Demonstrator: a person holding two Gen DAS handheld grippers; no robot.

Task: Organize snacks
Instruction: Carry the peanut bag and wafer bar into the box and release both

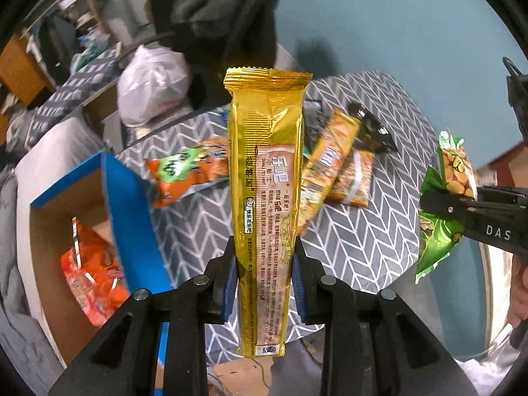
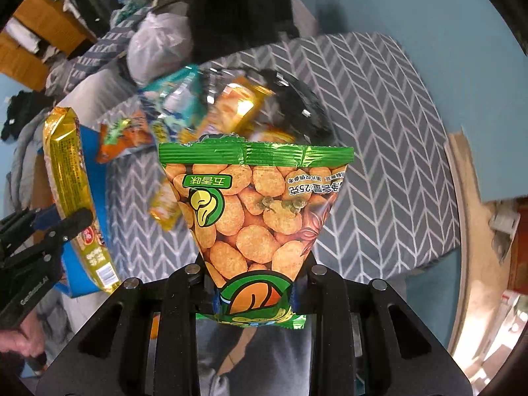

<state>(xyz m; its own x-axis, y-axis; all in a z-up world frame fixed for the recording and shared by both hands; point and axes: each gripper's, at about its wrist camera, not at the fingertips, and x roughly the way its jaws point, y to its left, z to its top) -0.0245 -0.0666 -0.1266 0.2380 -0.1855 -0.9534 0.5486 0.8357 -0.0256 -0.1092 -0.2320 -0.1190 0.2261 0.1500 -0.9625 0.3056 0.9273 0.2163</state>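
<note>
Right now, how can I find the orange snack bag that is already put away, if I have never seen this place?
Find the table with the grey zigzag cloth. Beside it stands an open blue box with a brown cardboard inside. The orange bag lies alone at its bottom, while the other snacks lie on the cloth or hang from the tongs.

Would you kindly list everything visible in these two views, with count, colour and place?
Long foil snack pack: one, gold, clamped in the left gripper, off the table.
Peanut snack bag: one, green and orange, clamped in the right gripper.
Loose snack packets: several, orange, yellow, teal and black, piled on the table.
Herringbone tablecloth: one, grey and white, covering the table.
Cardboard box: one, blue outside, left of the table, holding an orange packet.
Plastic bag: one, whitish, behind the table.
Left gripper: black, shut on the gold pack.
Right gripper: black, shut on the green bag.
</note>
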